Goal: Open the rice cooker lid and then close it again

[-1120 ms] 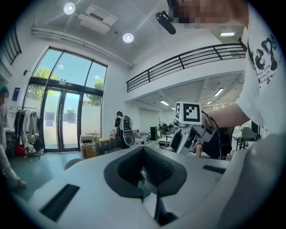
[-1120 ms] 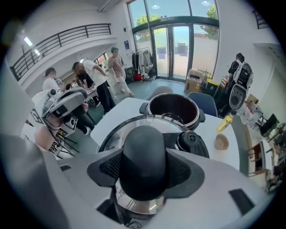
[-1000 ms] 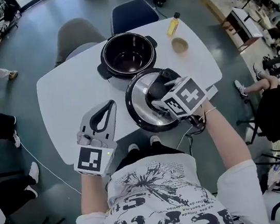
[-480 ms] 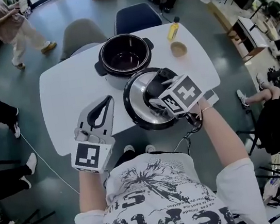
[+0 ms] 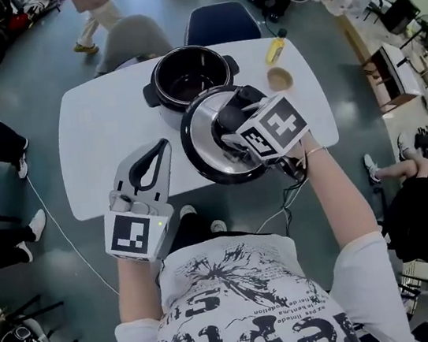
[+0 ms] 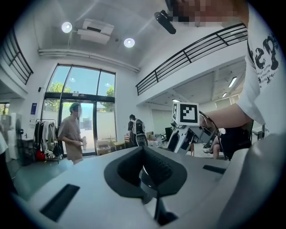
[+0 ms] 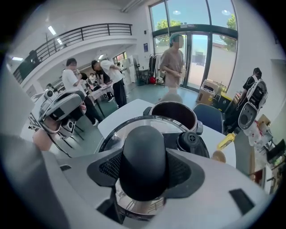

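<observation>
The rice cooker pot (image 5: pixel 190 74) stands uncovered on the white table (image 5: pixel 106 142), its dark inner bowl showing; it also shows in the right gripper view (image 7: pixel 175 112). My right gripper (image 5: pixel 233 130) is shut on the black knob (image 7: pixel 144 156) of the round steel lid (image 5: pixel 204 148). It holds the lid tilted in the air over the pot's near rim. The lid's black steam valve (image 7: pixel 191 141) sits beyond the knob. My left gripper (image 5: pixel 161 148) hovers over the table's near edge, left of the lid, shut and empty (image 6: pixel 144 167).
A yellow bottle (image 5: pixel 275 49) and a small tan bowl (image 5: pixel 279 78) stand on the table right of the pot. A blue chair (image 5: pixel 222 21) and a grey chair (image 5: pixel 130 43) are behind the table. A cable (image 5: pixel 283 205) hangs below the right hand. People stand around the room.
The right gripper has carried the lid up and away from me, toward the pot, so it now overlaps the pot's near rim. The left gripper drifted slightly, still empty.
</observation>
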Demonstrator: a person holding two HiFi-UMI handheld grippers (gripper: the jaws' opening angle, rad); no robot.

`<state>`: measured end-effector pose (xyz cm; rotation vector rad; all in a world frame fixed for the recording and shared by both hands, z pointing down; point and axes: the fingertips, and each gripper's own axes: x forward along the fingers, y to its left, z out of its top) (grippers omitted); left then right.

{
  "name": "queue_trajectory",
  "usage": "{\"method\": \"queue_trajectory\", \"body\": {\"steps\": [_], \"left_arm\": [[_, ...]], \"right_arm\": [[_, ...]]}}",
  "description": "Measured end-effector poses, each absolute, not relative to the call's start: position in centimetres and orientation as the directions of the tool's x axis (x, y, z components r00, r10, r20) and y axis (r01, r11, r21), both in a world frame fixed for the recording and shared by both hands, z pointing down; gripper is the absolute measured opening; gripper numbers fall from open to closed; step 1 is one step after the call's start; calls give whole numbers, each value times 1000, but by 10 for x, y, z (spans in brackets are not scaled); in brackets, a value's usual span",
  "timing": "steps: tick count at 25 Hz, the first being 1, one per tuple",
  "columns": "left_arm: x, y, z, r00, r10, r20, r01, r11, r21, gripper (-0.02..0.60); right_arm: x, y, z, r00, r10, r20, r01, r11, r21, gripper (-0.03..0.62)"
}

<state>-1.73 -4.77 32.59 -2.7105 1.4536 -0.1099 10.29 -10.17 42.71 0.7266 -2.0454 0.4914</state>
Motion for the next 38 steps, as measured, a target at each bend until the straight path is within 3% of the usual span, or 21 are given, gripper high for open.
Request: {"method": "queue_trajectory", "body": {"steps": [9, 23, 38], "left_arm": [[-37, -112, 329, 514, -857, 36, -851, -515, -105, 12], [-77, -243, 325, 504, -863, 33, -858, -504, -93, 12], [-96, -302, 344, 496, -867, 54, -865, -498, -52, 12]], "right_arm": [[68, -178, 421, -468, -274, 841, -587, 807, -64, 291], [27, -322, 434, -413, -264, 872, -587, 809, -33, 293], [14, -363, 474, -400, -195, 896, -590, 802, -89, 293]]}}
